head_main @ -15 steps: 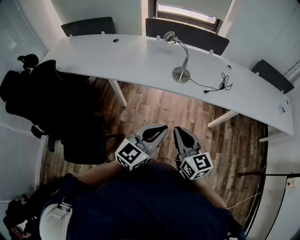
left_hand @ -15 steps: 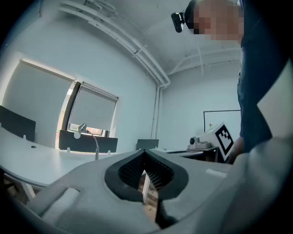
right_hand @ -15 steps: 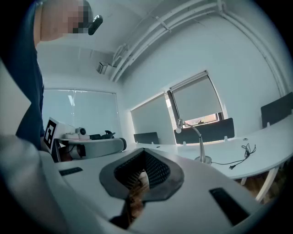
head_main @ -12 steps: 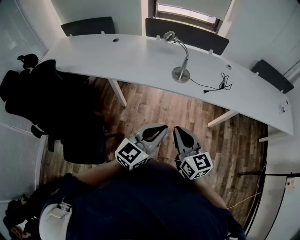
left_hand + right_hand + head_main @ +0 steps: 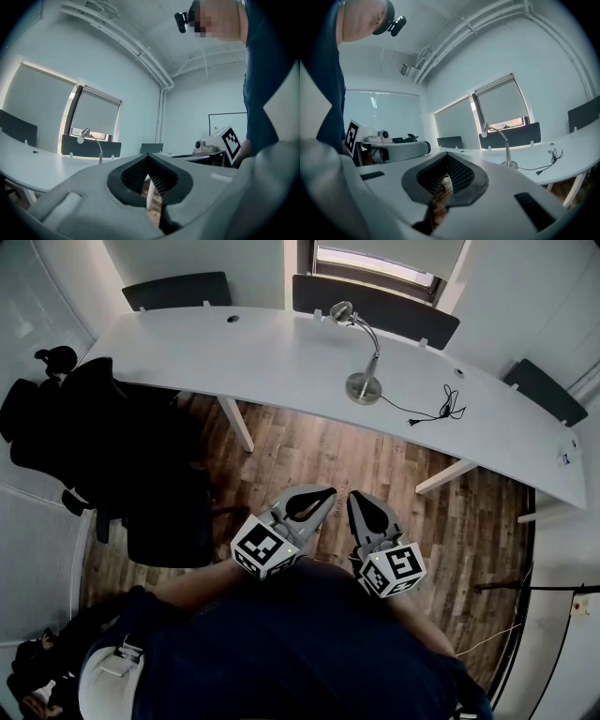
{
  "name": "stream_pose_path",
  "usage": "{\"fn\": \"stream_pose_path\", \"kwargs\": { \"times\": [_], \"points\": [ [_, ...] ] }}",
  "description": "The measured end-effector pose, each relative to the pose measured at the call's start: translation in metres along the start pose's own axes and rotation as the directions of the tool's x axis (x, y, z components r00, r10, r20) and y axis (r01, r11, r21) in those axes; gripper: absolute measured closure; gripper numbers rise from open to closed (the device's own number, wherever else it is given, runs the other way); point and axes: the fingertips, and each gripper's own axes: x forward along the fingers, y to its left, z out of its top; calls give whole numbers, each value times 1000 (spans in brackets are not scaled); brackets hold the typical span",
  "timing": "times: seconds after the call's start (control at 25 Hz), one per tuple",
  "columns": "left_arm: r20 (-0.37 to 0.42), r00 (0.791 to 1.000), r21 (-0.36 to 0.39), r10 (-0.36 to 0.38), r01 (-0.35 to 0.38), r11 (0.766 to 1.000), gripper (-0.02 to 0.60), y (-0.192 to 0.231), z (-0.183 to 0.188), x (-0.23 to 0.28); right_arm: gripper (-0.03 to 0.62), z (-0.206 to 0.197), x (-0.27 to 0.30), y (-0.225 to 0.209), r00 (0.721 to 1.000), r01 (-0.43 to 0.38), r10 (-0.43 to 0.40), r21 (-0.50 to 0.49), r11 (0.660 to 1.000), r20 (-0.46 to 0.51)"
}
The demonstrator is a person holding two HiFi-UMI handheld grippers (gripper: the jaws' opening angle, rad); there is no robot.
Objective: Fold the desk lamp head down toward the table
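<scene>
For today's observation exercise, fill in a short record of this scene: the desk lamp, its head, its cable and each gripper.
lamp: stands on the white table, near its far edge
lamp head: raised on a curved neck, not folded down
cable: lies loose on the table, right of the lamp
left gripper: shut, empty, over the wooden floor, short of the table
right gripper: shut, empty, beside the left one

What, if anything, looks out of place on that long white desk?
Only the cord of the desk lamp: it trails loose across the table, bunched in a small tangle, its plug end lying free. The lamp stands upright.
</scene>
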Motion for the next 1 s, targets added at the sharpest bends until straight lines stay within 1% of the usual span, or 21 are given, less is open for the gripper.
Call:
{"fn": "stream_pose_path", "kwargs": {
  "times": [0.28, 0.56, 0.68, 0.8, 1.0],
  "points": [
    [11, 1000, 20, 13, -13, 1000, 577, 23, 4, -16, 583, 2, 20, 13, 1000, 25, -25, -19, 1000, 5],
    [28, 999, 29, -17, 16, 999, 577, 48, 3, -27, 583, -8, 38, 21, 997, 81, -81, -21, 997, 1],
    [27, 999, 29, -24, 23, 999, 577, 57, 2, -23, 582, -7, 44, 12, 994, 108, -108, -26, 994, 6],
    [41, 999, 46, -16, 14, 999, 577, 68, 7, -13, 583, -3, 52, -5, 992, 125, -124, -35, 992, 18],
    [50, 998, 61, 24, -27, 998, 577, 97, 12, 24, 582, 5, 79, -47, 994, 108, -107, -40, 993, 25]
  ]
}}
